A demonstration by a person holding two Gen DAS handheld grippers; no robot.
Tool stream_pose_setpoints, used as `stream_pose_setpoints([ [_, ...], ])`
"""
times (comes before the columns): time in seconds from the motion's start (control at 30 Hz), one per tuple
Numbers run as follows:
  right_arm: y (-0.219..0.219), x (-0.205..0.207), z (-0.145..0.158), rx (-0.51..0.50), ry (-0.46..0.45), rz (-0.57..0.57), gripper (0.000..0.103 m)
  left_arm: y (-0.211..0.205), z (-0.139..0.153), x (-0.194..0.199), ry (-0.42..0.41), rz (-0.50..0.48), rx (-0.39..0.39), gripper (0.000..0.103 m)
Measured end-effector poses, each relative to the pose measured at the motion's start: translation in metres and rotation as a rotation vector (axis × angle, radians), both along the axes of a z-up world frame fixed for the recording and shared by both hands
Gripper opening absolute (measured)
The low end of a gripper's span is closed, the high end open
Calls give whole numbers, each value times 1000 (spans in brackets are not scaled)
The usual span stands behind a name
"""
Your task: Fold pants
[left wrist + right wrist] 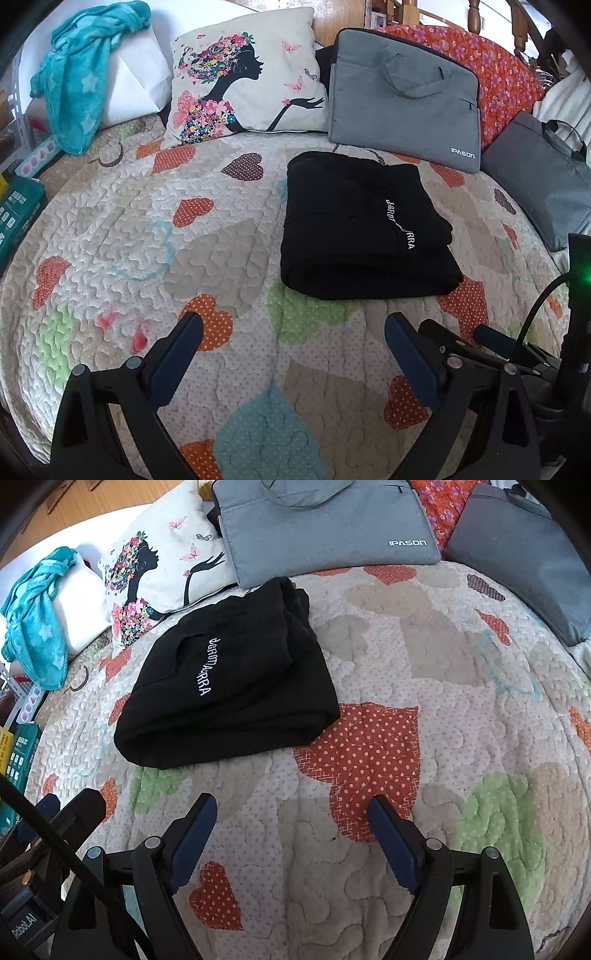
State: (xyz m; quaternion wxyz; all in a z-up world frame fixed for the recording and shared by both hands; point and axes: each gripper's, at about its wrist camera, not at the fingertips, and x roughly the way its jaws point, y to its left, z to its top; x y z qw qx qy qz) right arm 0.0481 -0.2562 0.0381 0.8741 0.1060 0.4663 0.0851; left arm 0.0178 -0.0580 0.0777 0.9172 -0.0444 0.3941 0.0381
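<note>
Quilted bedspread [184, 229]: one, cream with many dotted hearts in orange, green, brown and blue; covers the whole bed.
Laptop bags: two; a grey one marked IPASON [402, 99] propped at the head of the bed, a darker grey one [539, 177] beside it.
Pillows: three; one printed with a flower-haired silhouette [247, 74], one plain white [133, 85], one orange floral [495, 66].
Pants [362, 225]: one pair, black, white lettering, folded into a compact stack; lies on the bedspread just before the IPASON bag, touched by neither gripper.
Blanket [81, 74]: one, teal with stars, draped over the white pillow.
Left gripper [291, 332]: jaws wide, empty, above the bedspread.
Right gripper [291, 812]: jaws wide, empty, near the pants.
</note>
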Motion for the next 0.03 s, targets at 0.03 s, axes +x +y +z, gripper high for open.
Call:
stream_pose_setpoints([
  [0.03,0,0,0,1,0,-1,88,0,-1,0,3,-1,-4,98],
])
